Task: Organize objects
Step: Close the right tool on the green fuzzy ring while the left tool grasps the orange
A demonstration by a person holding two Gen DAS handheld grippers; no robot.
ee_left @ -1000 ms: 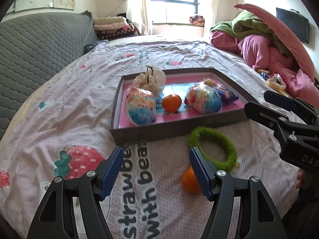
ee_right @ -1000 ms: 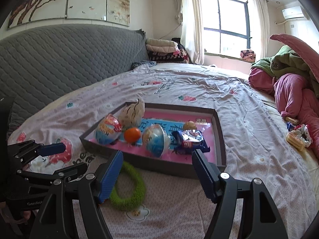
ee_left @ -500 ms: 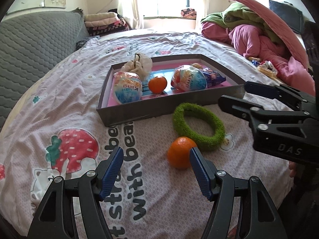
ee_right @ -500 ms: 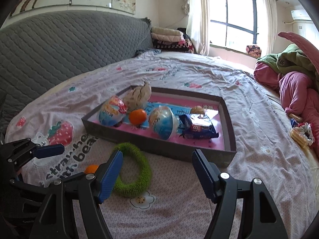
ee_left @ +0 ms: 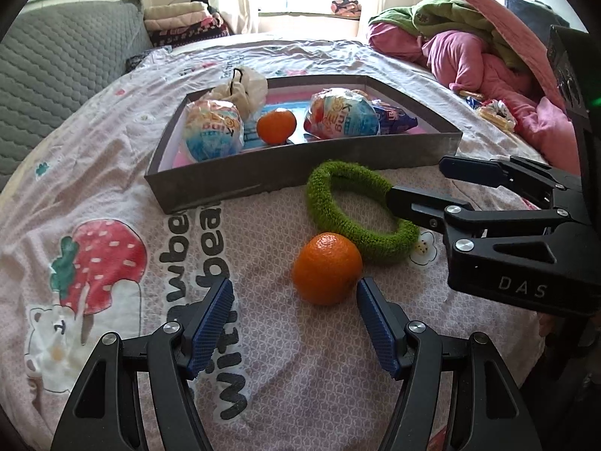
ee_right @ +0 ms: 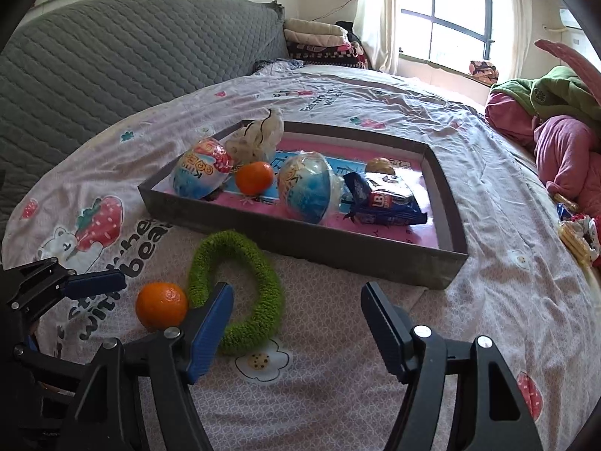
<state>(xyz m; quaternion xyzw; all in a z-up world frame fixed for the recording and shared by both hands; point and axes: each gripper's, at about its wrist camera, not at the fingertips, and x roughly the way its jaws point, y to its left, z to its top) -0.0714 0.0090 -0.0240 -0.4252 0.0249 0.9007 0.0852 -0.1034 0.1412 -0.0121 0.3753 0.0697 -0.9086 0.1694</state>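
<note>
A loose orange lies on the bedsheet, touching a green fuzzy ring in front of a grey tray. The tray holds two wrapped eggs, a second orange, a blue snack packet and a white pouch. My left gripper is open and empty, its right finger beside the loose orange. My right gripper is open and empty over the ring, with the orange to its left.
A grey quilted headboard runs along the left. Piled pink and green bedding lies at the right. Small snack items lie on the sheet right of the tray. Folded blankets sit by the window.
My left gripper has pulled back and tilted down, bringing the loose orange into view by its right finger. My right gripper has moved in over the green ring.
</note>
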